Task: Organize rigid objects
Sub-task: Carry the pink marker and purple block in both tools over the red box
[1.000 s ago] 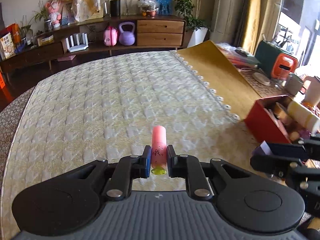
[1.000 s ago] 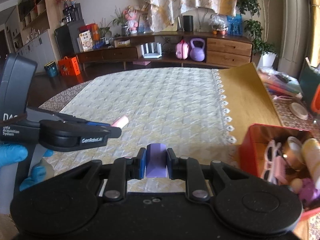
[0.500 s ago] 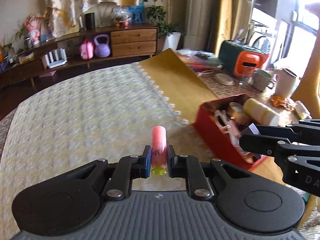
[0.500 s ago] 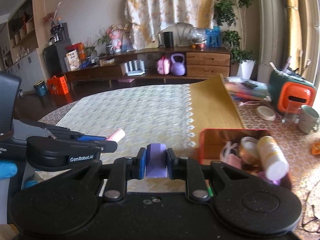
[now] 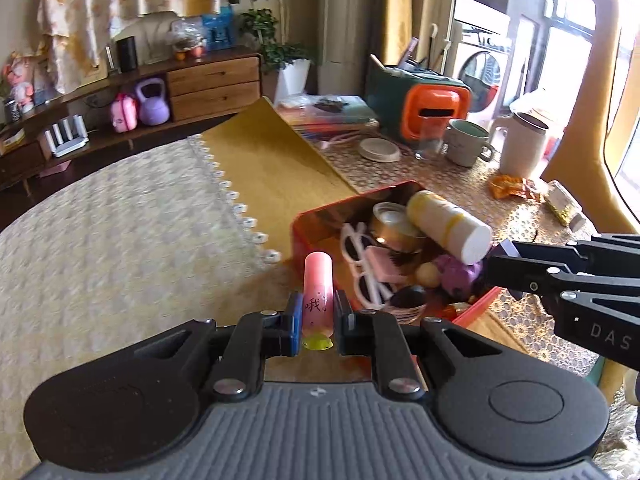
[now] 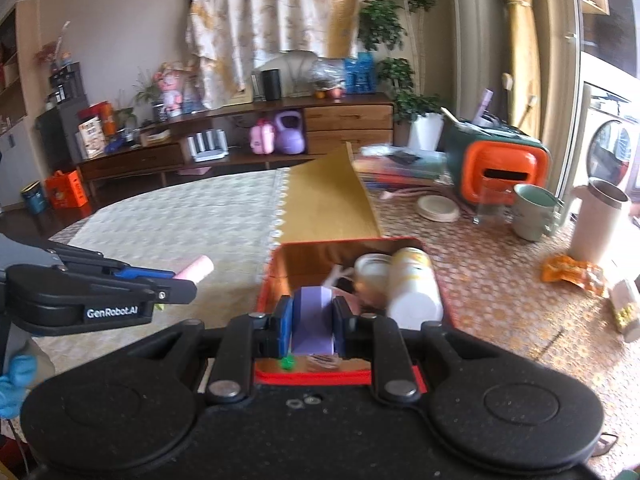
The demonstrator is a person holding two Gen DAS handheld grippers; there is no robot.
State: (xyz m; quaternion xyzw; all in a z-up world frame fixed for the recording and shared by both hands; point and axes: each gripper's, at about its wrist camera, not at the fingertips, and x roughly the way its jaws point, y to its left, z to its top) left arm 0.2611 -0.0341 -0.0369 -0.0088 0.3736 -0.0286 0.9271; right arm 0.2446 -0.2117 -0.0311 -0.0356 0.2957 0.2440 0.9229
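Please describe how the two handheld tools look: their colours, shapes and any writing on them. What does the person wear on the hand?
Both tools are matte black with two round discs at the base and blue pads inside the fingers. The left tool bears white lettering "GenRobot.AI"; the right tool shows white letters "DAS". A blue glove covers the person's left hand. No cables are visible.

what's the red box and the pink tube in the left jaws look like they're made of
Red box: likely painted metal tin; its inner wall shines like a coppery mirror. Pink tube: probably smooth plastic with a soft sheen, printed characters, and a translucent yellow-green end.
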